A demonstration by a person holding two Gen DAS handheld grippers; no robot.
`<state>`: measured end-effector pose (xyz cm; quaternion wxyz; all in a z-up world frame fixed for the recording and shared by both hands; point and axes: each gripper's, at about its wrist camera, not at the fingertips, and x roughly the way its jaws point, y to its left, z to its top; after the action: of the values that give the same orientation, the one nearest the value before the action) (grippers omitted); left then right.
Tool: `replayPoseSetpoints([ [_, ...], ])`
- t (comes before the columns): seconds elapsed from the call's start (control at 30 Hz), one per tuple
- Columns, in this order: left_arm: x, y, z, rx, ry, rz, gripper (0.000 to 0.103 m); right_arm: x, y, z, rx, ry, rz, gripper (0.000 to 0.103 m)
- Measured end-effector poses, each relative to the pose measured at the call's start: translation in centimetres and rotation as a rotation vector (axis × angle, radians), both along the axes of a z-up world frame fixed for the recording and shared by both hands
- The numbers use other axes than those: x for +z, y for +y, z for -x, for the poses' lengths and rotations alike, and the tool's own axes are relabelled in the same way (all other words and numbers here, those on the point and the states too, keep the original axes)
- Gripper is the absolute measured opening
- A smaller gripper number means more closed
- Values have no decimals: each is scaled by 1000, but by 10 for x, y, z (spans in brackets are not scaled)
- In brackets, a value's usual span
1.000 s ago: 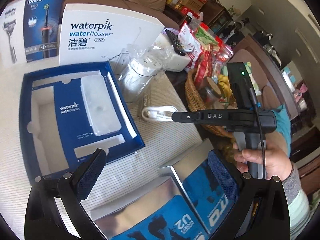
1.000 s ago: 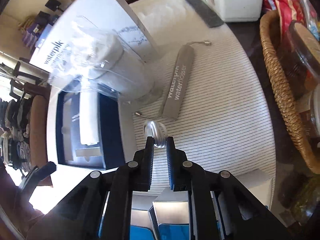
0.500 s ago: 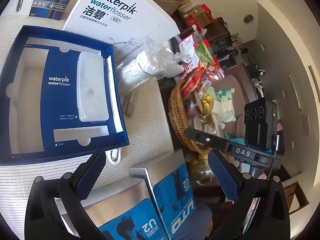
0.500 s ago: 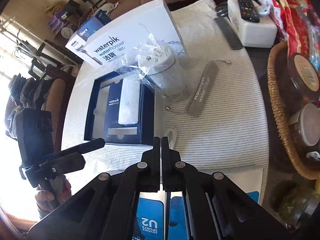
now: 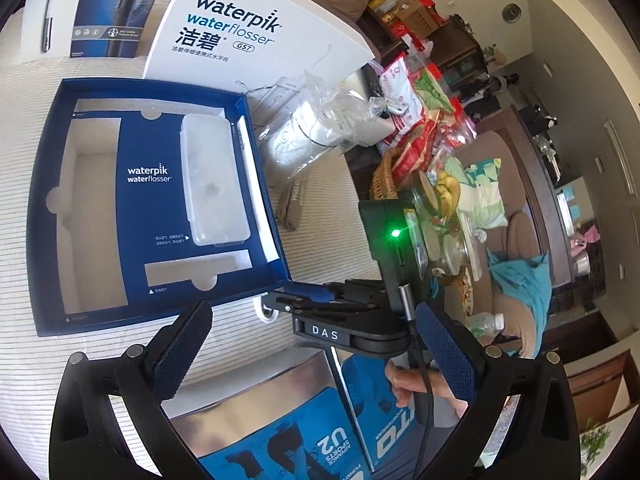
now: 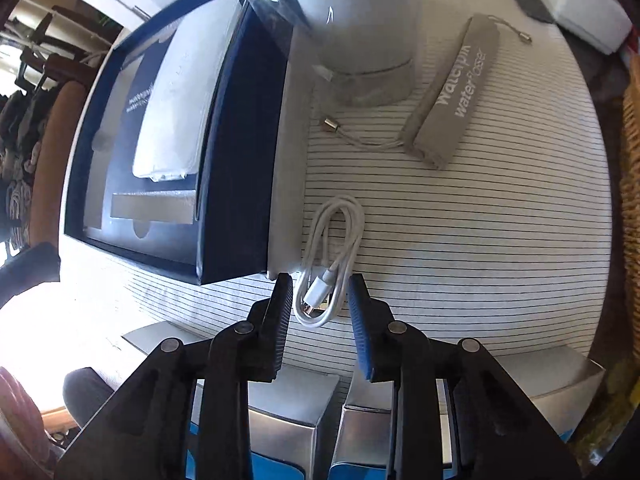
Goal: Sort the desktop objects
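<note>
A coiled white USB cable (image 6: 330, 256) lies on the striped cloth beside the corner of the open blue Waterpik box (image 6: 236, 160). My right gripper (image 6: 320, 284) points down over it. Its jaws are opening and straddle the cable's plug end without pressing on it. In the left wrist view the right gripper (image 5: 280, 298) reaches the cable (image 5: 265, 312) at the box's (image 5: 160, 88) near corner. My left gripper (image 5: 312, 308) hovers open and holds nothing. A bagged white water flosser (image 5: 308, 136) and a grey Waterpik pouch (image 6: 452, 92) lie to the right of the box.
The white Waterpik lid (image 5: 248, 32) and an Oral-B box (image 5: 116, 4) stand behind the blue box. A wicker basket (image 5: 382, 176) full of snacks sits at the right edge. Silver and blue boxes (image 5: 280, 420) line the near edge. A white box (image 6: 580, 4) lies far right.
The right gripper was higher with shut jaws half a second ago. It has dropped down to the cable and its jaws have parted around it. The left view has rolled a little.
</note>
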<state>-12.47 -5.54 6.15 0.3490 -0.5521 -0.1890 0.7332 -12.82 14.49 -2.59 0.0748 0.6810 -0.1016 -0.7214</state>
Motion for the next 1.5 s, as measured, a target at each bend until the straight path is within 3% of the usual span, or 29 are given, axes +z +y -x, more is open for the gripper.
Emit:
replayPoseSetpoints([
  [0.27, -6, -7, 2, 18, -13, -14, 103, -10, -7, -1, 7, -46, -88, 35],
  [0.37, -7, -8, -1, 13, -11, -11, 103, -6, -10, -8, 45, -41, -97, 50],
  [0.63, -5, -8, -2, 12, -5, -13, 103, -15, -22, -10, 120, -44, -208, 50],
  [0.7, -4, -9, -2, 11, -4, -15, 103, -13, -22, -9, 125, -31, -221, 48],
  [0.77, -3, -11, -2, 16, -5, -20, 103, -11, -21, -9, 137, -18, -229, 32],
  [0.9, -4, -15, -1, 26, -11, -21, 103, -6, -13, -14, 152, 6, -237, 29],
  [1.1, -8, -13, -1, 14, -38, -34, 103, 25, 28, -26, 65, 52, -97, 26],
  [1.17, -9, -9, -2, 6, -50, -46, 103, 41, 44, -33, 36, 75, -23, 12],
  [1.27, -13, -1, -4, -10, -79, -78, 103, 62, 66, -46, -11, 102, 88, 11],
  [1.4, -15, 12, -7, -18, -83, -60, 103, 76, 79, -53, -24, 123, 33, 11],
  [1.5, -14, 21, -11, -36, -83, -55, 103, 79, 78, -53, -55, 140, 72, 11],
])
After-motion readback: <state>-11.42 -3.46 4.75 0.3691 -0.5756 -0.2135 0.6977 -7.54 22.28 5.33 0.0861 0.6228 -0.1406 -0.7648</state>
